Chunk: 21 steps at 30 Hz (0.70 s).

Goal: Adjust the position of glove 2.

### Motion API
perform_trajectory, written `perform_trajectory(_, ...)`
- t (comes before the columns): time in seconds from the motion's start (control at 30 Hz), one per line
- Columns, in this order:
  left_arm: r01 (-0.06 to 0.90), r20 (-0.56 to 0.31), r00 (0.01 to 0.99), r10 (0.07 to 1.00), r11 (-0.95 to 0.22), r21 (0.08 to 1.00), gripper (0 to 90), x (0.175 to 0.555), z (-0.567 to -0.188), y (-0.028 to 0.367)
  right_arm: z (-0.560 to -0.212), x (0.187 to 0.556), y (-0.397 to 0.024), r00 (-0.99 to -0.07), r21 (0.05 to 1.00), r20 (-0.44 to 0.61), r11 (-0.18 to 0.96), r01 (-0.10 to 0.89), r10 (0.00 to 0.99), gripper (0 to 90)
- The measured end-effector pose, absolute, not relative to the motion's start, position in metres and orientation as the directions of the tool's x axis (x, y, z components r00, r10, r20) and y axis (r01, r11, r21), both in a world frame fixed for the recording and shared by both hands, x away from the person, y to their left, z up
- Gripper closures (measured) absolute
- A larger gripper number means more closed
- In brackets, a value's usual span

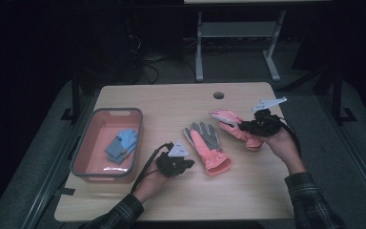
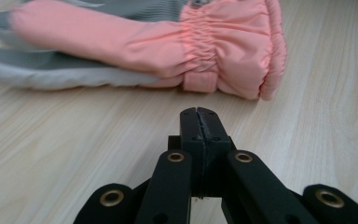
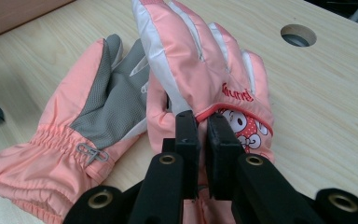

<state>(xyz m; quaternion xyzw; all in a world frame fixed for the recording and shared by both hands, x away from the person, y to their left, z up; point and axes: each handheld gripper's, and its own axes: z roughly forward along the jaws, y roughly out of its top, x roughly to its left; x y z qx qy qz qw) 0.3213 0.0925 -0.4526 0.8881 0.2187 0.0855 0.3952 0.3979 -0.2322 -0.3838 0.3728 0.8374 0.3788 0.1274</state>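
Pink glove (image 3: pixel 205 79) hangs pinched in the right gripper (image 3: pixel 200 123), cuff hidden; left gripper (image 2: pixel 199 116) is closed, empty, near the second glove (image 2: pixel 168 44).

One pink ski glove (image 3: pixel 205 74) is lifted above the desk (image 1: pixel 171 102), pinched at its cuff, showing a white stripe and a cartoon print. The second pink glove (image 1: pixel 206 145) lies flat on the desk, grey palm up, just beside it.
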Motion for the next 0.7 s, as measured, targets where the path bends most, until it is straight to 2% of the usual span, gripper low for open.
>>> perform_trajectory(0.13,0.305,-0.014,0.903,0.430,-0.616,0.726,89.6,0.327,-0.459,0.073,-0.384,0.399,-0.231,-0.694,0.730,0.064,0.440,0.523,0.717,84.5)
perform_trajectory(0.27,0.313,-0.044,0.907,0.420,-0.599,0.737,89.6,0.331,-0.461,0.054,-0.385,0.399,-0.229,-0.697,0.726,0.065,0.445,0.524,0.714,84.5)
perform_trajectory(0.5,0.282,-0.028,0.920,0.390,-0.611,0.739,89.5,0.336,-0.466,0.027,-0.384,0.399,-0.228,-0.700,0.726,0.067,0.446,0.523,0.711,84.5)
perform_trajectory(0.7,0.266,-0.014,0.927,0.376,-0.629,0.731,89.4,0.334,-0.464,0.023,-0.380,0.400,-0.228,-0.702,0.729,0.054,0.452,0.514,0.710,84.5)
